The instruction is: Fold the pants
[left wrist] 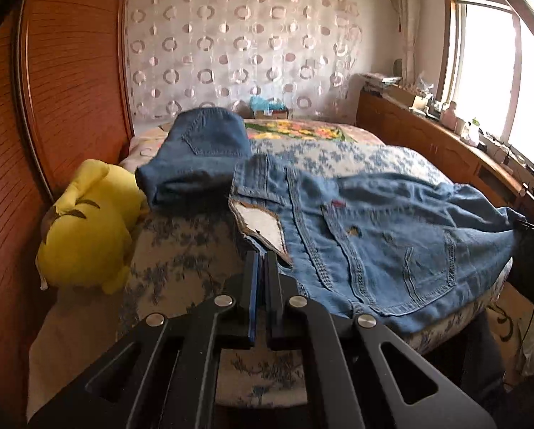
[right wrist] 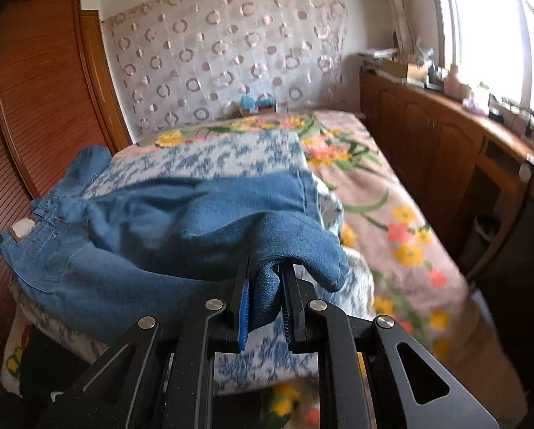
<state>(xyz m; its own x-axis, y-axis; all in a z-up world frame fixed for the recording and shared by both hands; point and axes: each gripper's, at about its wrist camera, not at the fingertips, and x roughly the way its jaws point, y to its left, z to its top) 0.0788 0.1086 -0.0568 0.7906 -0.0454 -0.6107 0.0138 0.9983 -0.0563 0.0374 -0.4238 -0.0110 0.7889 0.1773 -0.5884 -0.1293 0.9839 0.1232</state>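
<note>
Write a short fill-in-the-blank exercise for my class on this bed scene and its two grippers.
1. The right gripper is shut on the ____ of the jeans.
2. The left gripper holds ____.
3. The plush toy is coloured ____.

Missing words: leg end; nothing; yellow

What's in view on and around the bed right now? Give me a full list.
jeans: one, light blue, spread across the bed, leg end in the right gripper
folded jeans: one, darker blue, beside the plush toy
plush toy: one, yellow, by the wardrobe
bed: one, floral covers
wardrobe: one, reddish wood
cabinet: one, brown, cluttered top, under window
left gripper: black, shut, empty
right gripper: black, clamped on denim
</note>
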